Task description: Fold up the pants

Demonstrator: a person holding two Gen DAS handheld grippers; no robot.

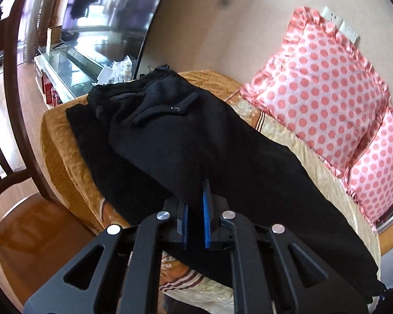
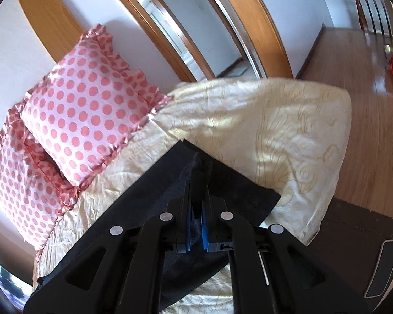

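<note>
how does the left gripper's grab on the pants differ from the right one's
The left gripper pinches the black pants partway along a leg; the right gripper clamps an end edge. The left's fabric stretches away flat toward the waistband, whereas the right's bunches between its jaws. Both are shut on cloth.

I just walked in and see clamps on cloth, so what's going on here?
A person is folding a pair of black fabric pants laid lengthwise on a bed with a cream and gold bedspread. The left gripper is pinching the pants along one leg, and the right gripper is pinching a dark edge near the leg end. Two pink polka-dot satin pillows lie beside the pants.
</note>
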